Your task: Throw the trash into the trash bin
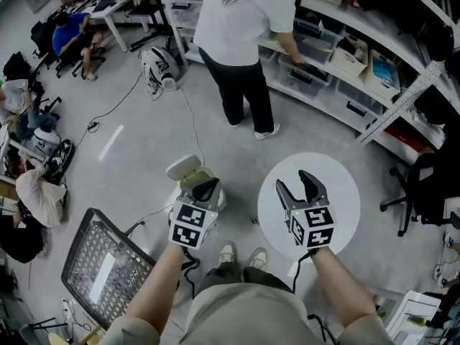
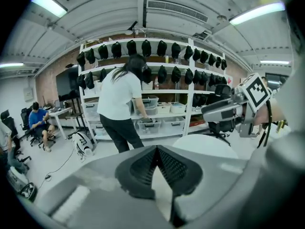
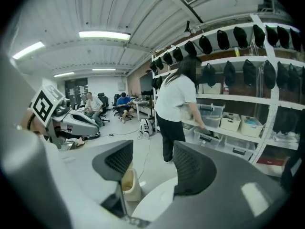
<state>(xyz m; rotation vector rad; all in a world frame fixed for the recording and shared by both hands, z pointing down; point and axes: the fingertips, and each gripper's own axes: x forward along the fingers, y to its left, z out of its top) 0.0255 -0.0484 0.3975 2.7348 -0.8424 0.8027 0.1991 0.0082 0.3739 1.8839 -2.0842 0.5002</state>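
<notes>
**Both claws up, bin on floor below**

Left gripper point(image 1: 206, 187): jaws pressed together, nothing in them. Right gripper point(image 1: 296, 184): jaws wide, empty, above round table point(image 1: 346, 192). Bin point(image 1: 184, 169) on floor just beside table, lid open, partly behind left gripper in head view

Trash bin point(image 1: 187, 169) half behind left gripper point(image 1: 206, 187); standing person point(image 1: 241, 27) cut off at top edge

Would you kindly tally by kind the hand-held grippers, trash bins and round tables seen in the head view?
Hand-held grippers: 2 (left hand-held gripper, right hand-held gripper)
Trash bin: 1
Round white table: 1
Total: 4
</notes>
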